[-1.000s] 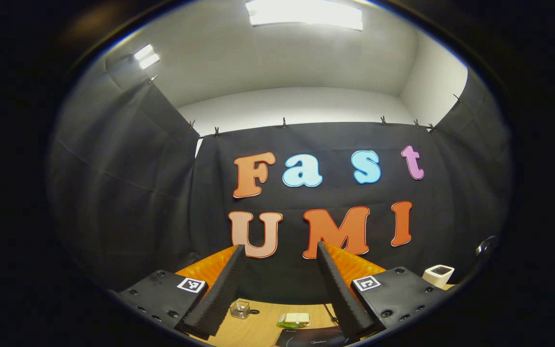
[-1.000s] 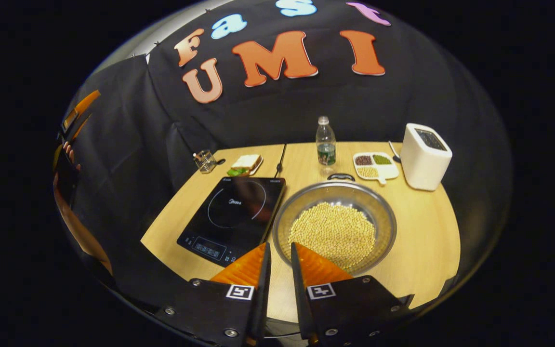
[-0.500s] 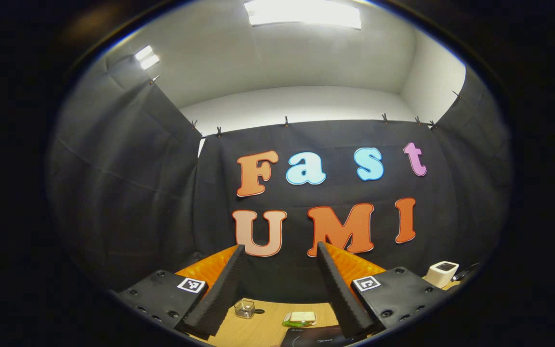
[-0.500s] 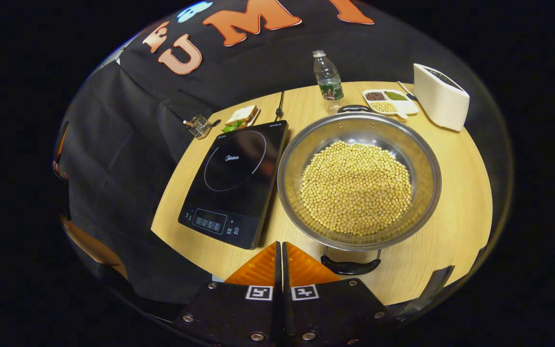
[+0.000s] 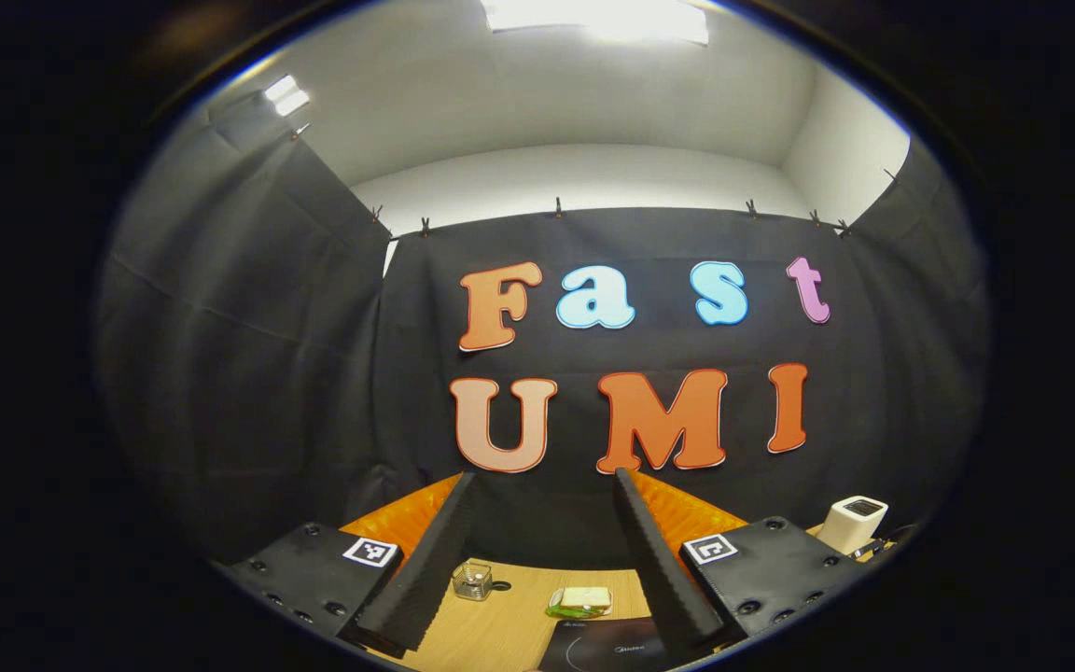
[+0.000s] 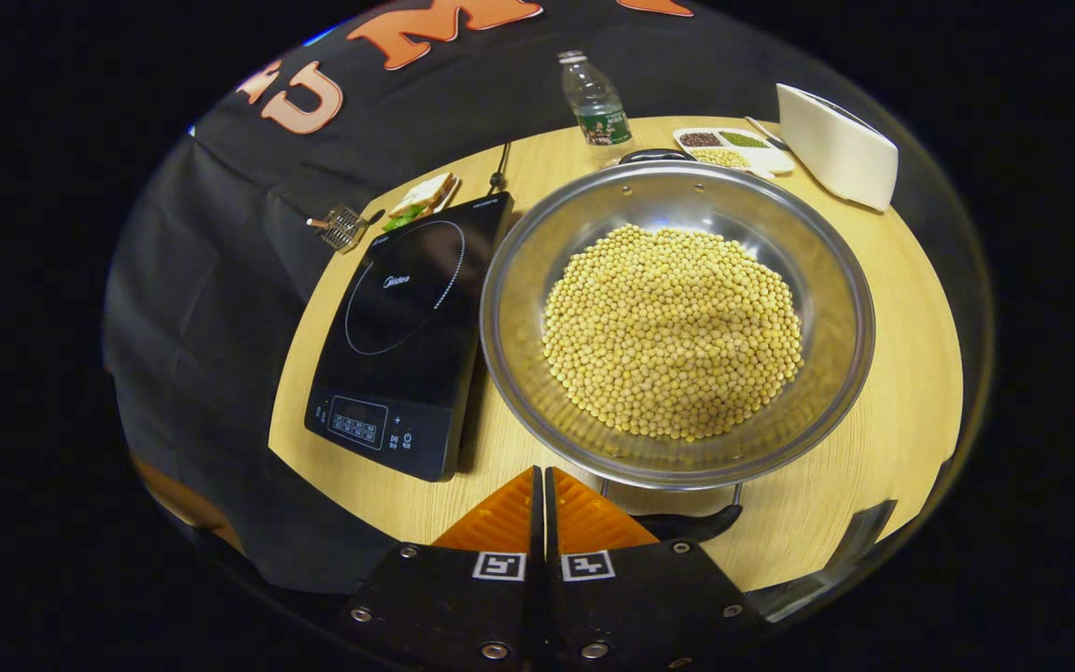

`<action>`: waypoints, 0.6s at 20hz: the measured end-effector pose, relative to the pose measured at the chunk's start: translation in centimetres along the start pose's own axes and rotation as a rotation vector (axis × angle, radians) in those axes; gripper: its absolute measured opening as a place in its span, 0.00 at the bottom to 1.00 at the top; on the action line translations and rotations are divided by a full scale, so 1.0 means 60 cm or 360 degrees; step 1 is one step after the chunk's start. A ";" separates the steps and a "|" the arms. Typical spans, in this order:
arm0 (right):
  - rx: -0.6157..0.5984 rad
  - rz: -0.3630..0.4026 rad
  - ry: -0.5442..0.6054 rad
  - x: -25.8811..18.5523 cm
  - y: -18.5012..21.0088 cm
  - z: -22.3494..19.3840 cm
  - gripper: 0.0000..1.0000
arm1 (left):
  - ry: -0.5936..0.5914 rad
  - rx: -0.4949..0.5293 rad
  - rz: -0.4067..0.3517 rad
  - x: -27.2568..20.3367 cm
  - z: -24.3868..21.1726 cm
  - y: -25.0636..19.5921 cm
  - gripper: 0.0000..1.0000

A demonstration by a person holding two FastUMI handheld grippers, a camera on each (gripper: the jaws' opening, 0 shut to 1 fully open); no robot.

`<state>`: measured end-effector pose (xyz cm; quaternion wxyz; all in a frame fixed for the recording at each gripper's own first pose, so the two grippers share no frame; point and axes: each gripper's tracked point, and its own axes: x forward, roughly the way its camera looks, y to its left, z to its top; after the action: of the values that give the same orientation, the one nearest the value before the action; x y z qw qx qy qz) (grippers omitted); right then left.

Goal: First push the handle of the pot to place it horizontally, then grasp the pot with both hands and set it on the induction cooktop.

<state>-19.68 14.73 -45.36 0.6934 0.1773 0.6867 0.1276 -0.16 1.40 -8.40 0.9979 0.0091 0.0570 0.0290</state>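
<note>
A steel pot (image 6: 537, 245) heaped with soybeans (image 6: 673, 331) stands on the wooden table, right of the black induction cooktop (image 6: 407, 317). One black handle (image 6: 691, 525) of the pot faces me at the near edge; the other handle (image 6: 654, 155) is on the far side. My right gripper (image 6: 542, 472) is shut with nothing in it, its tips close to the left of the near handle. Higher up, my left gripper (image 5: 542, 483) is open and faces the booth wall, with a corner of the cooktop (image 5: 607, 646) low between its fingers.
Along the table's far edge stand a water bottle (image 6: 596, 107), a divided dish of beans (image 6: 733, 149) and a white toaster (image 6: 836, 145). A sandwich plate (image 6: 421, 198) and a small glass holder (image 6: 342, 227) lie behind the cooktop. The table edge is near me.
My right gripper went from a narrow gap to shut and moved in closer to the pot's near handle. My left gripper tilted slightly down, showing more of the table.
</note>
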 end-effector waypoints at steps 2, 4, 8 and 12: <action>0.0033 0.0008 0.0018 0.011 -0.004 -0.005 0.00 | 0.0004 0.0019 -0.0001 0.001 -0.011 -0.010 0.96; 0.0069 0.0050 0.0043 0.010 -0.001 -0.010 0.00 | 0.0038 0.0023 -0.0039 0.004 -0.029 -0.030 0.98; 0.0094 0.0052 0.0006 0.001 -0.018 -0.005 0.00 | 0.0069 0.0017 -0.0059 0.013 -0.036 -0.042 0.98; 0.0115 0.0036 -0.0007 -0.008 -0.043 -0.004 0.00 | 0.0080 0.0016 -0.0040 0.017 -0.044 -0.038 0.98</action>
<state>-20.11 12.21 -46.02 0.6865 0.2103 0.6873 0.1101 0.70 -0.77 -11.20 0.9964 0.0127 0.0823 0.0163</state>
